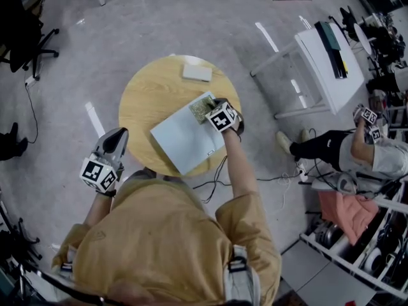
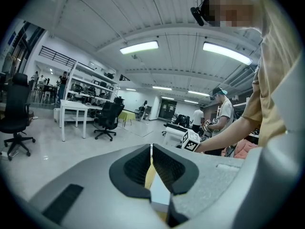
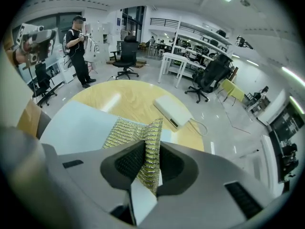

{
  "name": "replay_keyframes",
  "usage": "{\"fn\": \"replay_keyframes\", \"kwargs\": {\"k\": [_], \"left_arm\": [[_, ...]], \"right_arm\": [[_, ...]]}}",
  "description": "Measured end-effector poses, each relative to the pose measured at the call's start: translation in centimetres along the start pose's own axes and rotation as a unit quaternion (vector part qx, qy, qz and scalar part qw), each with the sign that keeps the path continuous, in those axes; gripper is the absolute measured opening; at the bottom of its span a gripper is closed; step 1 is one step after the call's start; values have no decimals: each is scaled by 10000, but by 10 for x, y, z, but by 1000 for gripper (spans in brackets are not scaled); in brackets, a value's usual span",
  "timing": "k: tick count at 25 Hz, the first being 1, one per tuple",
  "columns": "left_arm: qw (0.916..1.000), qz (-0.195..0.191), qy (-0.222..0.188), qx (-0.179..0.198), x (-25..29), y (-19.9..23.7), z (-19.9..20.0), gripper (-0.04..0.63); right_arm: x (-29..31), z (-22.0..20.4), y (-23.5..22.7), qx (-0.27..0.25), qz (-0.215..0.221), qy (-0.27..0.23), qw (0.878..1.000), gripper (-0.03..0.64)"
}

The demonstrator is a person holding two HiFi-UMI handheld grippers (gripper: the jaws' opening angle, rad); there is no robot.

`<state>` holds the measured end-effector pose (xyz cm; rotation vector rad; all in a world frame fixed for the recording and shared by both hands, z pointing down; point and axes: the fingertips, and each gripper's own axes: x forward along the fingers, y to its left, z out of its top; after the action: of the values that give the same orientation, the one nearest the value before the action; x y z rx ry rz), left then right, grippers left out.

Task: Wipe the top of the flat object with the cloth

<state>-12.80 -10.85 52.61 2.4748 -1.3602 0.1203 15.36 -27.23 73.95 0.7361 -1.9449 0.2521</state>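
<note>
A pale blue flat board (image 1: 185, 137) lies on the round wooden table (image 1: 143, 97). A yellow-green ribbed cloth (image 1: 203, 108) rests on the board's far corner. My right gripper (image 1: 214, 110) is shut on the cloth (image 3: 145, 151), a fold of which stands up between its jaws while the rest spreads on the board (image 3: 76, 125). My left gripper (image 1: 116, 138) hangs off the table's near left edge, tilted upward. Its jaws meet with nothing between them (image 2: 151, 162).
A white box (image 1: 197, 72) with a cable sits at the table's far side, also in the right gripper view (image 3: 173, 111). A white desk (image 1: 328, 59) stands to the right. A seated person (image 1: 347, 146) holds grippers there. Office chairs (image 1: 29, 40) stand at the left.
</note>
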Motion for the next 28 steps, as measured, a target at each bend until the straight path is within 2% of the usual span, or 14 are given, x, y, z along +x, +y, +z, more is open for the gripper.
{"fn": "replay_keyframes", "kwargs": {"k": [6,13,18,24,28], "left_arm": [[9999,2,89,72,-1,-2,-5,15],[9999,39,118,39,-11,-2,-9,15],[9999,-107,108,46,-9,-4,-5,15],[9990,-430,89,67,7,-15,-1,15],[9984,-552,106,56,11,-17,-2,15]], "right_arm": [[-6,-15,-42,331,-518,68,9981,67],[-24,-16,-68,559,-1090,-223,9922,67],[-53,-13,-80,638,-1529,-455,9851,66],[-113,5,-72,705,-1910,-1179,9719,64],[-162,13,-39,824,-1891,-1747,9628,64]]}}
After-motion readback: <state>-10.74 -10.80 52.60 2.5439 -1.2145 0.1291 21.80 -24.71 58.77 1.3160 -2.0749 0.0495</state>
